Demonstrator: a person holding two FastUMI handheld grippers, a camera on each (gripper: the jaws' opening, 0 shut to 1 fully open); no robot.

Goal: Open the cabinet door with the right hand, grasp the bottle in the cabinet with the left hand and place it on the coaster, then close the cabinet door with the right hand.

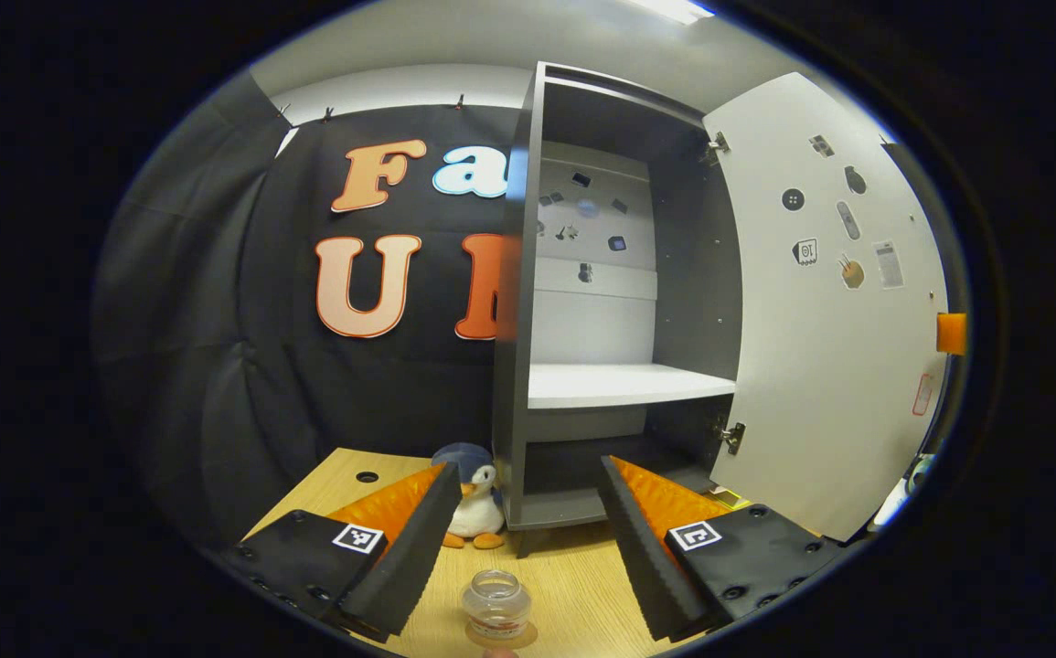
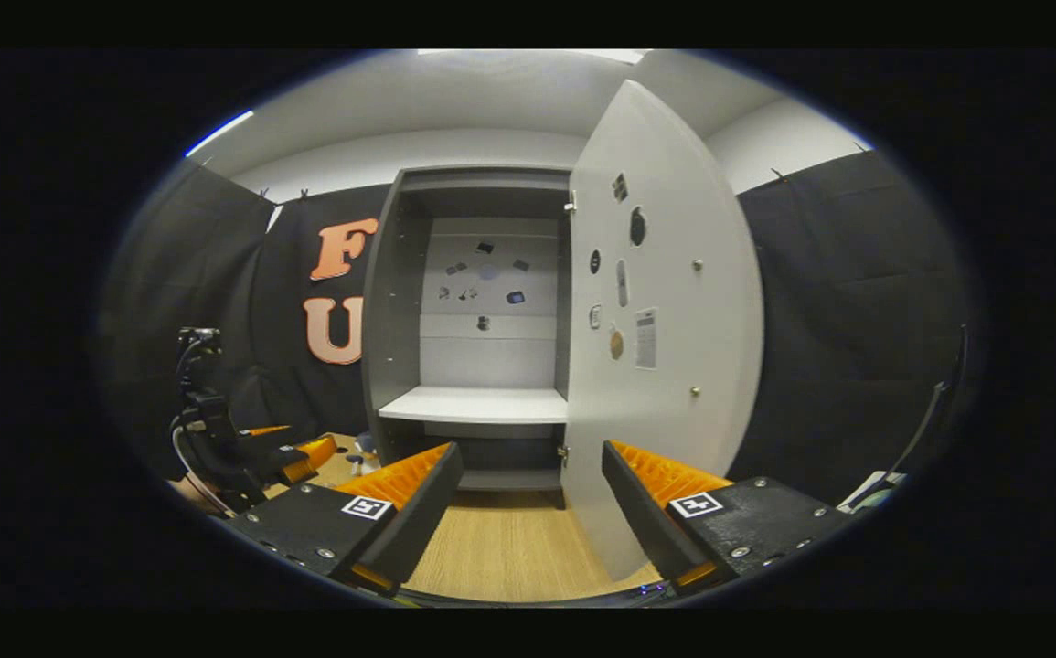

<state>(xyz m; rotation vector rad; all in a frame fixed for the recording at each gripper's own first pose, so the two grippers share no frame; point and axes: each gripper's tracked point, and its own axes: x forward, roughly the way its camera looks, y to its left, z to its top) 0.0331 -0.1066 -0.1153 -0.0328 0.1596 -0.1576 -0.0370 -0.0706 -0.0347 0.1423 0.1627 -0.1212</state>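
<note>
Black cloth covered the back of the booth, and in front of it a tall dark grey cabinet stood on a light wooden table. Its pale grey door was swung wide open to the right; small stickers were on the inner face of the door, but they were too small to make out. Inside, a white shelf carried nothing, and the lower compartment was dark and partly hidden behind the fingers of the left gripper.

In the left gripper view the small clear glass bottle stood upright on the table, outside the cabinet, on a thin round brownish coaster. The bottom edge of the view cut off the lowest part of the coaster. The left gripper was spread wide, its two fingers on either side of the bottle but apart from it, gripping nothing. A small plush penguin with orange feet stood just beside the left wall of the cabinet, half covered by one finger. Something orange showed past the far edge of the door; I could not tell what it was.

In the right gripper view the right gripper was also wide open and empty, pointed at the cabinet, with the lower edge of the door between its fingers but not touching them. Far at the left the other gripper showed, blurred, with part of a hand under it.
</note>
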